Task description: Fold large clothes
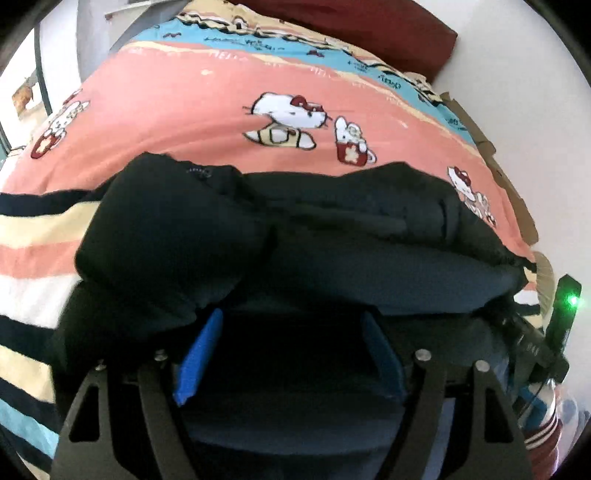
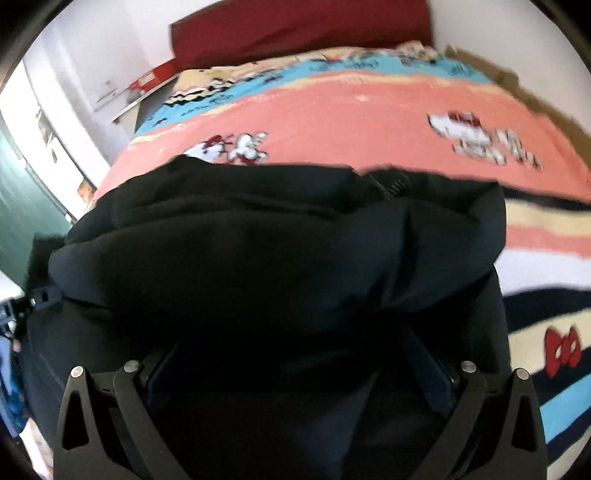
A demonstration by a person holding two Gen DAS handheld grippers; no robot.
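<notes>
A big black padded jacket (image 1: 280, 229) lies bunched on the bed's pink cartoon-print cover (image 1: 184, 99). In the left wrist view my left gripper (image 1: 291, 321) has its blue fingers (image 1: 199, 354) spread wide, with a thick fold of the jacket over and between them. In the right wrist view the jacket (image 2: 280, 251) fills the middle, and my right gripper (image 2: 295, 354) is buried under it. Its fingers (image 2: 428, 373) show dimly and stand wide apart. The right gripper's body with a green light (image 1: 565, 306) shows at the right edge of the left wrist view.
The cover (image 2: 369, 110) runs into blue, cream and dark stripes (image 2: 546, 295) at the near end. A dark red headboard (image 2: 295, 29) stands at the far end. A green door (image 2: 22, 206) and white wall are at the left, brown cardboard (image 1: 495, 158) along the bed's right side.
</notes>
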